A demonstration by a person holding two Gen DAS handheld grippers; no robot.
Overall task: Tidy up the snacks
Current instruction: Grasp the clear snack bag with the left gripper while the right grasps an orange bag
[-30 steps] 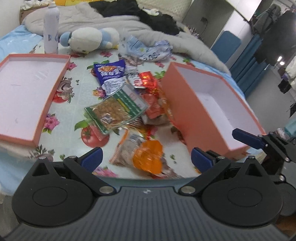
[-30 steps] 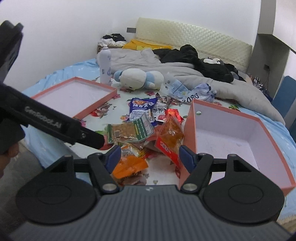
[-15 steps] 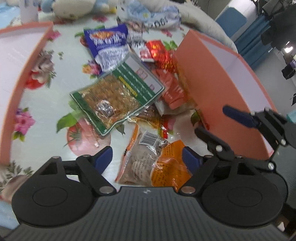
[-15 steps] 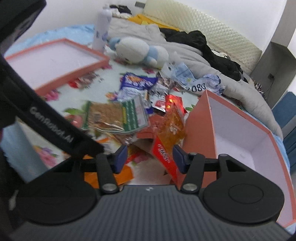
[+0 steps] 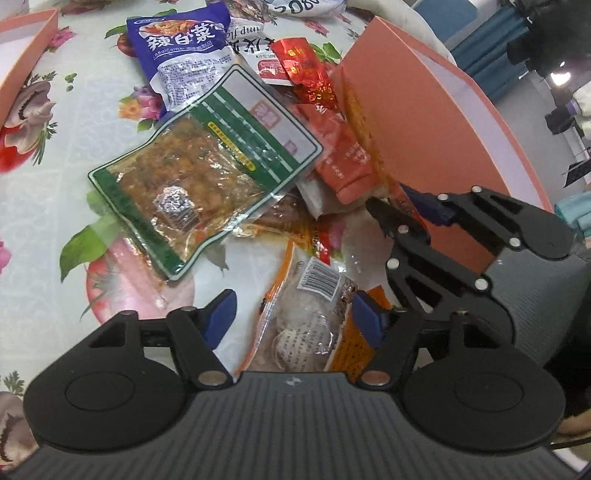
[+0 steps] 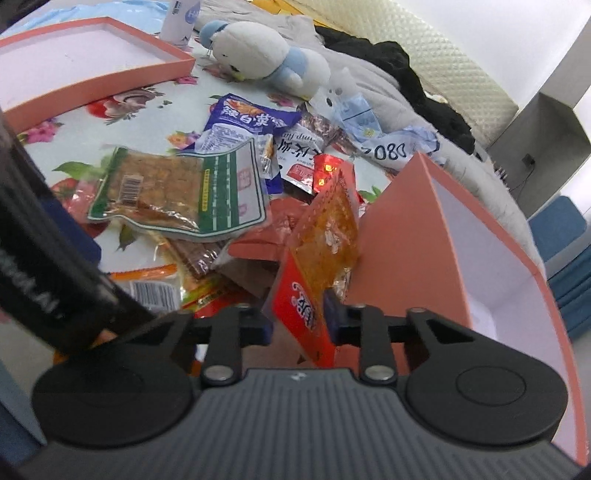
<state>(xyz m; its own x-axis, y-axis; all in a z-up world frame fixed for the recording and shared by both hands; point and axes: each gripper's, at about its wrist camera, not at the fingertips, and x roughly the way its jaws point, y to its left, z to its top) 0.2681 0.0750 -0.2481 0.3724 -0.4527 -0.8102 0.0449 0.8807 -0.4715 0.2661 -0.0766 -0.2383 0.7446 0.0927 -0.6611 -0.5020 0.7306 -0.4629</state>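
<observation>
A heap of snack packets lies on the flowered cloth beside a deep orange box, also in the right wrist view. My left gripper is open, its fingers on either side of an orange and clear packet of round snacks. My right gripper is partly closed around a red and orange packet that leans on the box wall; the jaws look close to it but contact is unclear. A green-edged packet and a purple packet lie further back.
A shallow orange lid lies at the far left. A white and blue plush toy, a white bottle and crumpled wrappers sit behind the heap. Bedding and dark clothes lie beyond.
Both grippers have moved forward and down into the heap. The left now straddles the orange and clear packet; the right has narrowed around the red and orange packet.
</observation>
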